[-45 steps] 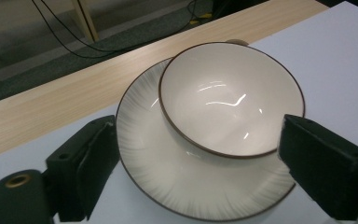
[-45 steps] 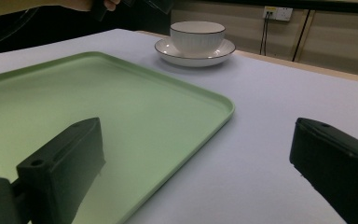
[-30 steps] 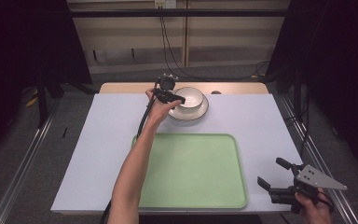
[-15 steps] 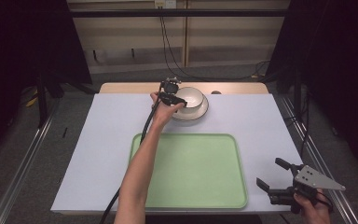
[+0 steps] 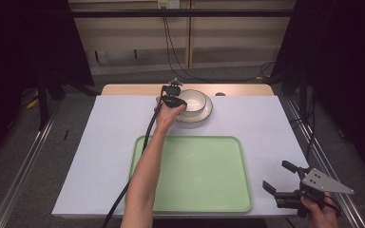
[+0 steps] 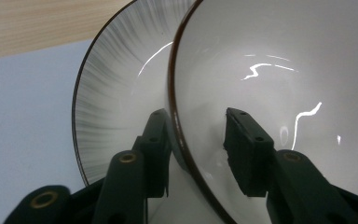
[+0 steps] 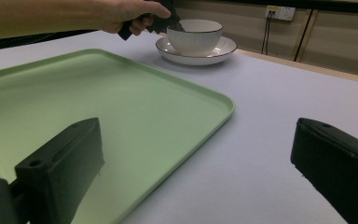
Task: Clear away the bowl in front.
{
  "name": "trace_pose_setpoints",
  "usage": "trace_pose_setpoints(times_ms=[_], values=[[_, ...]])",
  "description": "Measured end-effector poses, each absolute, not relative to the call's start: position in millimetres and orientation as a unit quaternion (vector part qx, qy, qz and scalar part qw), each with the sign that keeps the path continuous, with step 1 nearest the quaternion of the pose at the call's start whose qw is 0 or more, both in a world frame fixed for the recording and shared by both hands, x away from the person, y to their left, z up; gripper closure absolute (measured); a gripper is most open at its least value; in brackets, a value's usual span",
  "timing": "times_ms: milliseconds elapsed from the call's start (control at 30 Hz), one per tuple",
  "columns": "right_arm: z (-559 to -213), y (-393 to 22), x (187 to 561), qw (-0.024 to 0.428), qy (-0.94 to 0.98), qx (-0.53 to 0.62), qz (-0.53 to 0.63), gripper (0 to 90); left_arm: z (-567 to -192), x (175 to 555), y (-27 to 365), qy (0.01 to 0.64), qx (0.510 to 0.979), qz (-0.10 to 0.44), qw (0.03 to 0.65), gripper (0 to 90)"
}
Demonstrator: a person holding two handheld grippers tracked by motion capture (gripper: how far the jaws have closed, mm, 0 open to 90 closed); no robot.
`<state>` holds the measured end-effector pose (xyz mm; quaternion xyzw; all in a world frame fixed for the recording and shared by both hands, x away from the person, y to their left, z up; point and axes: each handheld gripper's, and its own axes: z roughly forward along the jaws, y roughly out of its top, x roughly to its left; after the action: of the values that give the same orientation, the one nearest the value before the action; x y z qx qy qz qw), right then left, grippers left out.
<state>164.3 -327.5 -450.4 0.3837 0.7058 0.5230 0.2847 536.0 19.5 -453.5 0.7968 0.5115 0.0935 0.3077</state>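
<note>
Left gripper (image 5: 177,98) at the far middle of the table, jaws astride the left rim of the white bowl (image 5: 193,100); they have just been closing, one jaw outside the wall, the other inside; in the left gripper view (image 6: 193,135) the outer pad sits against the brown-edged rim, the inner pad still stands off the wall, so no full clamp yet; bowl (image 6: 279,84) sits in a ribbed saucer (image 6: 116,93) on the pale sheet, saucer (image 5: 208,110) just beyond the far edge of the green tray (image 5: 195,175); tray near the front, centre; right gripper (image 5: 285,183) at the near right corner of the table, jaws wide apart, holding nothing; right gripper view (image 7: 196,168) looks across the tray (image 7: 121,107) towards the bowl (image 7: 195,35).
</note>
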Motion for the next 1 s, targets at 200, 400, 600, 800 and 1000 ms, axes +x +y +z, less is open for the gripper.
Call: trace_pose_setpoints(times_ms=[200,400,600,800,1000], values=[[-450.5,-327.0,163.9,0.285,0.706,0.385,0.522,1.8,-453.1,538.0,24.5,0.520,0.791,0.074,0.313,72.9],[-450.7,-327.6,163.9,0.284,0.707,0.385,0.521,1.9,-452.8,538.9,26.1,0.534,0.779,0.060,0.323,75.6],[-450.8,-327.8,163.7,0.284,0.707,0.386,0.520,1.9,-450.2,538.0,27.5,0.543,0.767,0.071,0.335,81.6],[-450.6,-328.4,163.1,0.283,0.707,0.386,0.521,1.9,-449.0,538.1,27.9,0.546,0.765,0.067,0.335,82.6],[-450.5,-328.5,162.5,0.285,0.704,0.387,0.522,1.9,-448.7,538.9,31.2,0.565,0.750,0.058,0.338,82.7]])
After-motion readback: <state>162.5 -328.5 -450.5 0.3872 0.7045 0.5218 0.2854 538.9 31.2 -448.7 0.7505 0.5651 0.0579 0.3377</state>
